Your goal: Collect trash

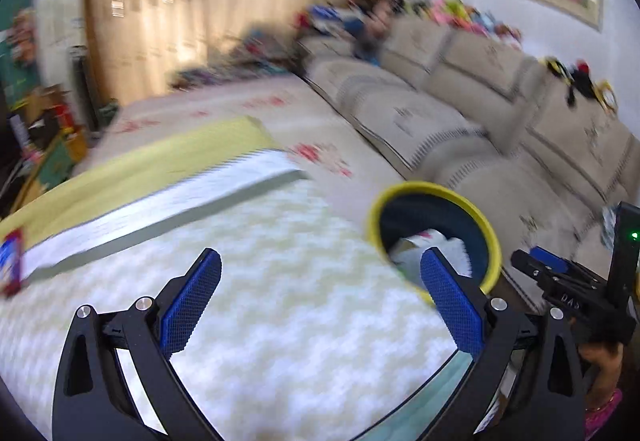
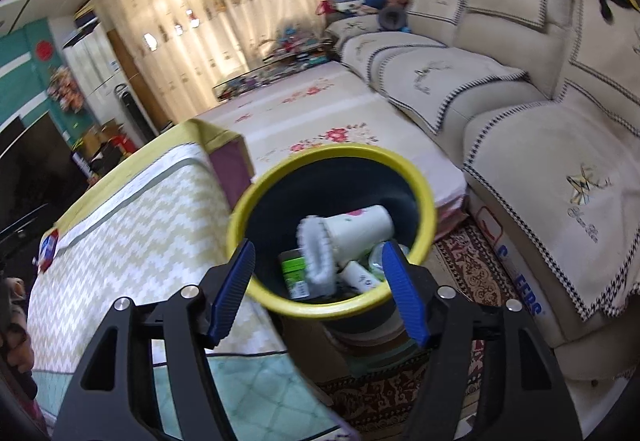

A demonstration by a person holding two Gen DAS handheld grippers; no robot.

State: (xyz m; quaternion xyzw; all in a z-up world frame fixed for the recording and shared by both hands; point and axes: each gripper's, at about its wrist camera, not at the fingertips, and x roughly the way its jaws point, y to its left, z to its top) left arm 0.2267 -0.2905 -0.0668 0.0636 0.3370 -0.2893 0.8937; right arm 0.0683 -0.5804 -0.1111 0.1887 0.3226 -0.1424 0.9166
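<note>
Jaws: both spread wide, nothing between them on the left gripper (image 1: 320, 299) or the right gripper (image 2: 319, 291).
Bin: yellow-rimmed trash bin (image 2: 425, 185) stands on the floor just beside the bench (image 2: 132, 237), directly below the right gripper.
Contents: paper cup (image 2: 360, 228) lying on its side, white fluffy scrap (image 2: 316, 255), green packet (image 2: 294, 269), small bottle (image 2: 360, 275).
Remaining trash: red-blue wrapper (image 1: 11, 265) at the bench's far left edge, well apart from the bin.
Nearer arm: left, by my read; wrapper lies forward-left of it.

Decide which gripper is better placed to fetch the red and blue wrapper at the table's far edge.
Left. The left gripper is open over the zigzag tablecloth, on the side of the red and blue wrapper; the right gripper hangs open over the yellow-rimmed bin.
</note>
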